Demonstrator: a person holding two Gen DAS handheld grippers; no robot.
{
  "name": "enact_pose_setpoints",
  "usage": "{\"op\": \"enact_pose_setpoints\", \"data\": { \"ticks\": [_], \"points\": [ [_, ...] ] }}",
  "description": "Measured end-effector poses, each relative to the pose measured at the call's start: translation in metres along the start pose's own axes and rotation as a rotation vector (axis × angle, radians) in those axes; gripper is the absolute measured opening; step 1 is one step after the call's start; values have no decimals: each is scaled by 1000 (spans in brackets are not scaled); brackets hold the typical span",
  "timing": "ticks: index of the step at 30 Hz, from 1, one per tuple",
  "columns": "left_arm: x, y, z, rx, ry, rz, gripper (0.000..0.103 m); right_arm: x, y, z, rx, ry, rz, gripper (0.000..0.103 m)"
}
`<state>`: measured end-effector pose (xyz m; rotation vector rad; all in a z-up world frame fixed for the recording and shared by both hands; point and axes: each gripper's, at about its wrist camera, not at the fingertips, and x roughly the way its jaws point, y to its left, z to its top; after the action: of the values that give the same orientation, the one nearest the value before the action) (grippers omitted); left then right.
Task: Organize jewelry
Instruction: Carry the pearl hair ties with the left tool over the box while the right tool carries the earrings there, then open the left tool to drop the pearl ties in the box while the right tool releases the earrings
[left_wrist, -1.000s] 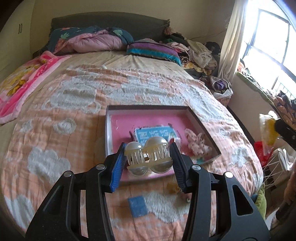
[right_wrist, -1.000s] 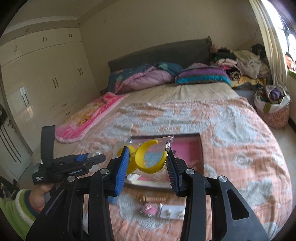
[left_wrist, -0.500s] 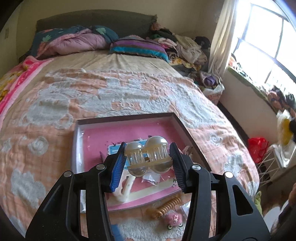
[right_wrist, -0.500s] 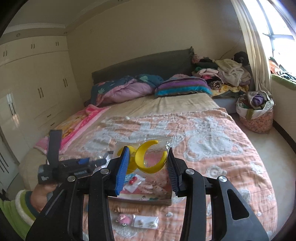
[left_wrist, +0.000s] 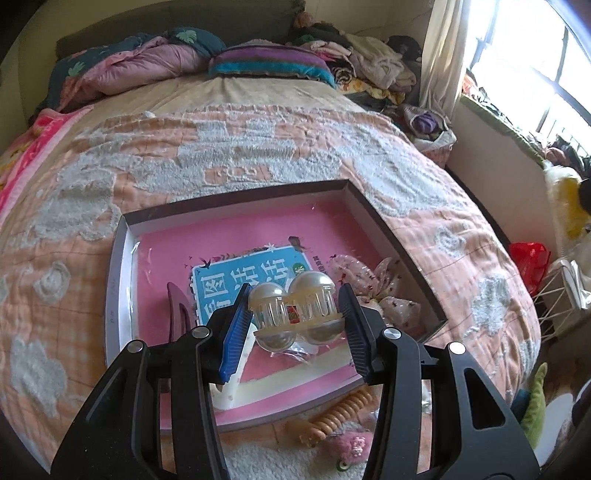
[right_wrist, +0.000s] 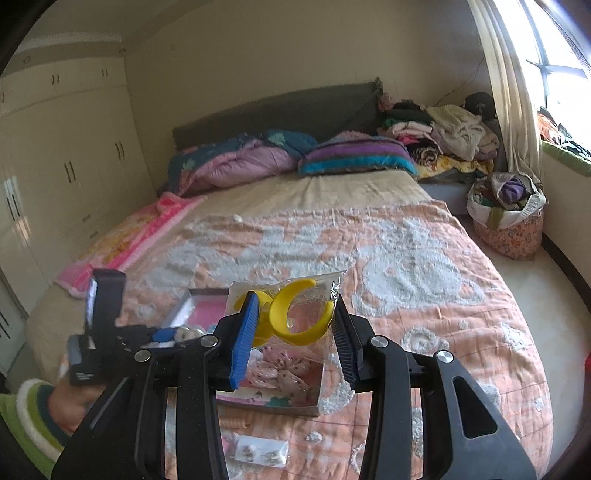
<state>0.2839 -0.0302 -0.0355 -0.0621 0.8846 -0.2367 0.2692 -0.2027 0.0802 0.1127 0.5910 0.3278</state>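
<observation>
The left gripper (left_wrist: 294, 320) fingers clamp a pearly two-domed plastic hair clip (left_wrist: 295, 312) above the shallow pink-lined box (left_wrist: 236, 210); at three o'clock, the right gripper (right_wrist: 293, 329) fingers pinch a clear packet of yellow crescent earrings (right_wrist: 295, 314).

- Home bedroom: wide bed (right_wrist: 369, 229) with peach quilt (left_wrist: 258, 155), dark headboard (right_wrist: 277, 107)
- Built-in wardrobes (right_wrist: 62, 166), curtained window (right_wrist: 517, 92), heaped clothes (right_wrist: 443, 129)

The left wrist view looks steeply down, close over the shallow pink-lined box (left_wrist: 236, 236). The right wrist view faces the bed's dark headboard (right_wrist: 280, 107) more levelly. Both share that box (right_wrist: 199, 306).
</observation>
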Motion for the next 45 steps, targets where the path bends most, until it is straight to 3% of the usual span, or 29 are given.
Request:
{"op": "enact_pose_setpoints", "data": {
  "ticks": [8, 29, 31, 35, 41, 43, 45],
  "points": [
    [15, 15, -4, -34, 27, 16, 39, 52, 7, -28, -8, 106, 6, 38],
    [30, 31, -20, -48, 76, 28, 39, 122, 23, -73, -32, 287, 24, 39],
    [30, 30, -22, -40, 81, 34, 39, 124, 24, -74, -31, 295, 14, 42],
    [29, 29, -24, -37, 84, 39, 39, 112, 23, -68, -21, 260, 27, 59],
    [26, 25, -25, -33, 82, 41, 39, 81, 12, -58, 16, 202, 29, 63],
    [22, 23, -24, -24, 70, 55, 54, 71, 9, -55, 22, 190, 26, 64],
    [17, 20, -23, -19, 58, 59, 56, 62, 6, -53, 28, 177, 27, 67]
  ]
}}
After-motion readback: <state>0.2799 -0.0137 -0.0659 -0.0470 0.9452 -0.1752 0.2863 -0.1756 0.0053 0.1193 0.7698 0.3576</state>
